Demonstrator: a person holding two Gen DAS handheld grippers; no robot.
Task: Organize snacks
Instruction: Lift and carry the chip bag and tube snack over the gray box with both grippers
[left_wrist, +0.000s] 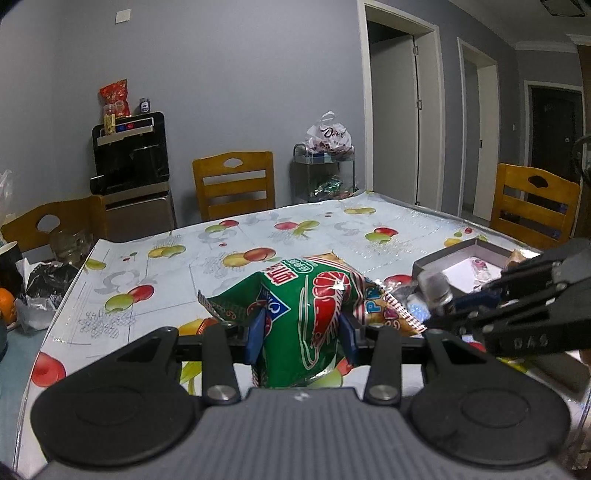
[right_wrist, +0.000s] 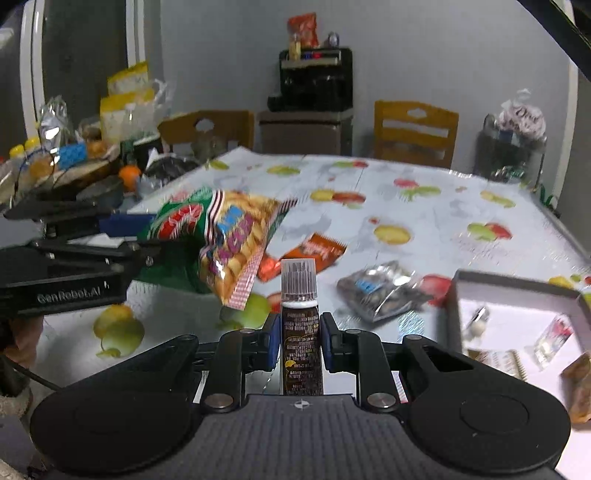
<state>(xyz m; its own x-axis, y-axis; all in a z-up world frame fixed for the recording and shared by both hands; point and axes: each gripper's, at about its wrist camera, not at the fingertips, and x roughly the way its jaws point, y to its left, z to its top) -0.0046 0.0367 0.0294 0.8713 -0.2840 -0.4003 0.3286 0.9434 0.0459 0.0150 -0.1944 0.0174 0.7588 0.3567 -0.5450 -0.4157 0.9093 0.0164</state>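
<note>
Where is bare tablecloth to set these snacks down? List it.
Free: the far stretch of tablecloth toward the wooden chair. Crowded: the near middle, where the orange packet and silver packet lie beside the open box, and the table's left end, piled with bags and bottles.

1. The left gripper (left_wrist: 301, 328) points forward and slightly down, level across; its blue pads (left_wrist: 256, 332) press both sides of a green snack bag (left_wrist: 310, 314), which it holds off the table.
2. The right gripper (right_wrist: 299, 338) tilts downward; its pads are clamped on an upright brown tube (right_wrist: 301, 347); its black fingers reach in beside the left gripper's.
</note>
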